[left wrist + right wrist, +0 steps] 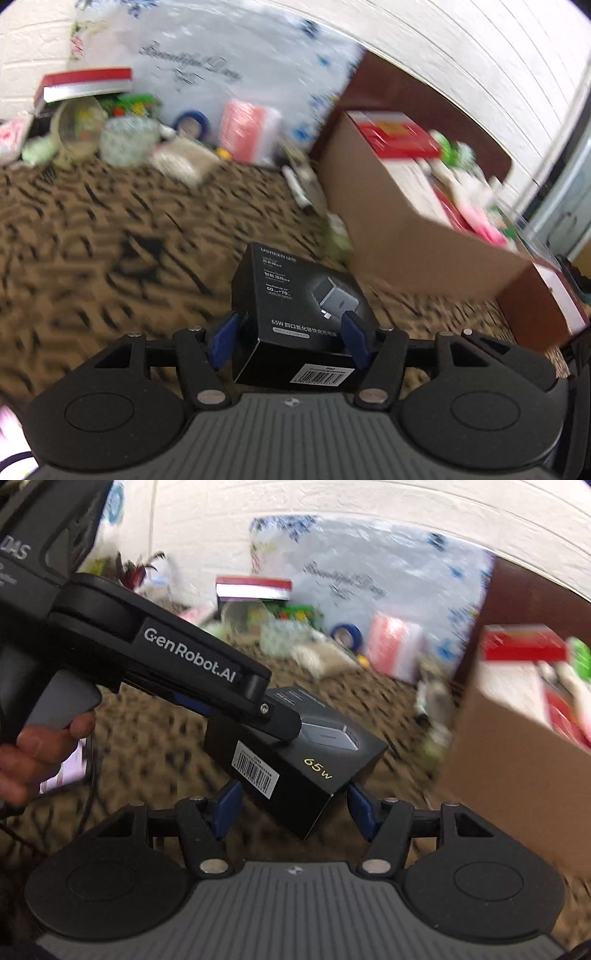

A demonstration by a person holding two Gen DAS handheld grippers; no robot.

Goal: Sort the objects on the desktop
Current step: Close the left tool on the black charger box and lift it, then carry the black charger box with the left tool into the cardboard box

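Note:
My left gripper [290, 339] is shut on a black 65W charger box [295, 314] and holds it above the patterned tabletop. In the right wrist view the same box [295, 764] hangs from the left gripper's fingers [280, 723], which come in from the upper left. My right gripper [293, 808] is open; the box's lower corner sits between its blue pads without a clear grip. A cardboard box [417, 229] holding red books and other items stands to the right; it also shows in the right wrist view [517, 760].
A clutter pile lies along the back: a red-and-white book [85, 83], a glass jar [79, 127], a patterned cup [127, 140], a blue tape roll [192, 123], a pink pack [251, 131]. A marker [297, 188] lies beside the cardboard box. The white wall stands behind.

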